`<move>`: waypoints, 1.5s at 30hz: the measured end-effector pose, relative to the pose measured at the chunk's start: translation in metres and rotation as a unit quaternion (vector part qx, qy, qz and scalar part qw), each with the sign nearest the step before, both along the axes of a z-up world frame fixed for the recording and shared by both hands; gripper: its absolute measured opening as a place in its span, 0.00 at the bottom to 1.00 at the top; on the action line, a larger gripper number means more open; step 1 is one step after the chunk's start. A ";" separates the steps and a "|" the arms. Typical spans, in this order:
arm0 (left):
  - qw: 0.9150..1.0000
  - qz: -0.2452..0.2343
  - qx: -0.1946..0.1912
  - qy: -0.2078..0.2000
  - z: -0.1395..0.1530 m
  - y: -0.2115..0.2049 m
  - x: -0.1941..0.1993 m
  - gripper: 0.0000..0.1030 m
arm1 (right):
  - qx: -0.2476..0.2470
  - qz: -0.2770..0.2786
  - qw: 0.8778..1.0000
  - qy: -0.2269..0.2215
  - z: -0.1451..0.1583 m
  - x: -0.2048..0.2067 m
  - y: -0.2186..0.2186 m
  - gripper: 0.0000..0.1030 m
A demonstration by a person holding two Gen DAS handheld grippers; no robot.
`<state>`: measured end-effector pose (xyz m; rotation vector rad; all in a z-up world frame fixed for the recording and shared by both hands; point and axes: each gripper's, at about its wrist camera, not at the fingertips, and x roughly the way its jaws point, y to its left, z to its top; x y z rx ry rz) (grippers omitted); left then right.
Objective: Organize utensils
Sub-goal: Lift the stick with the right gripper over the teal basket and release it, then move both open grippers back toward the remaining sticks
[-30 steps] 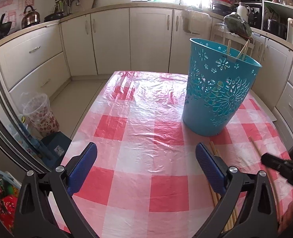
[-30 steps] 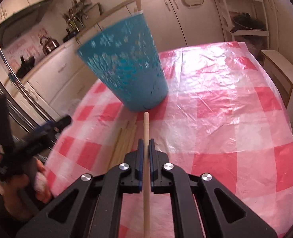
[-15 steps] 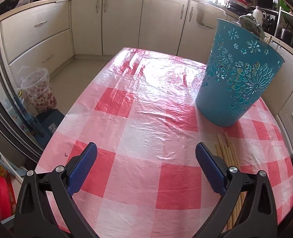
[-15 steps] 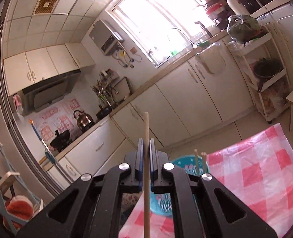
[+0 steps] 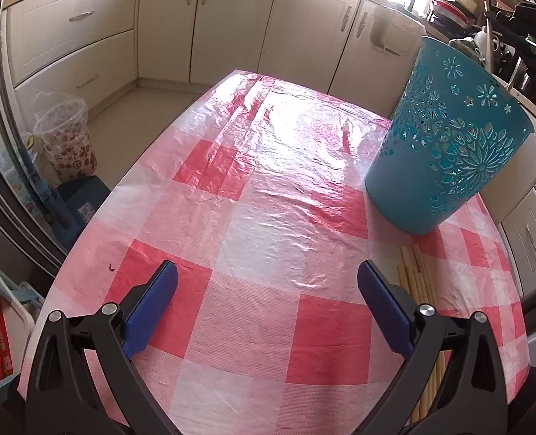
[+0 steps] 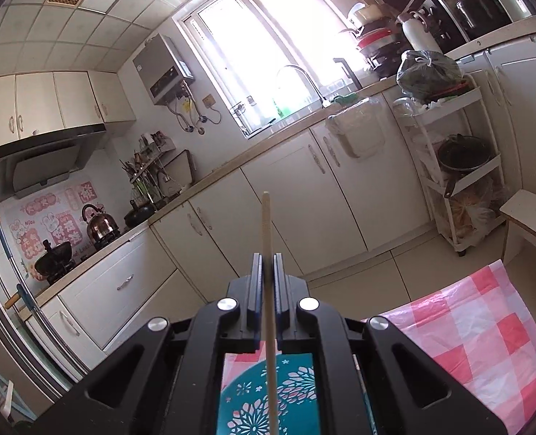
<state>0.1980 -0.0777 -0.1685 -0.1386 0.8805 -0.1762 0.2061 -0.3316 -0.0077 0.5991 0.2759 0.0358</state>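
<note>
I find my right hand-held gripper (image 6: 267, 264) clenched on a single wooden chopstick (image 6: 268, 239), whose tip stands out beyond the pads toward the kitchen cabinets. The teal basket (image 6: 268, 395) sits directly beneath this gripper, seen through its frame. My left hand-held gripper (image 5: 266, 291) is released, its blue pads wide apart and nothing between them, above the checked cloth of the table (image 5: 231, 224). From the left wrist view, the teal basket (image 5: 445, 148) stands on the table; a bundle of wooden chopsticks (image 5: 418, 282) lies on the cloth just beside the basket's base, on its near side.
</note>
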 end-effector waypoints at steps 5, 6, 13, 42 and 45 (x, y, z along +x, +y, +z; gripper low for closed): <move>1.000 0.001 -0.002 0.005 -0.002 0.001 0.001 0.93 | -0.028 0.028 0.999 0.020 -0.006 0.000 0.014 0.07; 1.000 0.003 -0.003 0.007 -0.002 0.002 0.001 0.93 | -0.033 0.035 0.999 0.026 -0.008 -0.002 0.016 0.09; 1.000 0.006 0.003 0.007 -0.003 0.001 0.002 0.93 | -0.055 0.053 0.997 0.027 -0.004 -0.057 0.023 0.36; 0.999 -0.029 0.010 -0.036 0.030 -0.003 -0.066 0.93 | -0.135 0.135 0.933 0.305 -0.150 -0.129 0.084 0.10; 0.998 -0.043 0.025 -0.035 0.029 -0.014 -0.068 0.93 | -0.122 0.142 0.942 0.278 -0.141 -0.136 0.081 0.10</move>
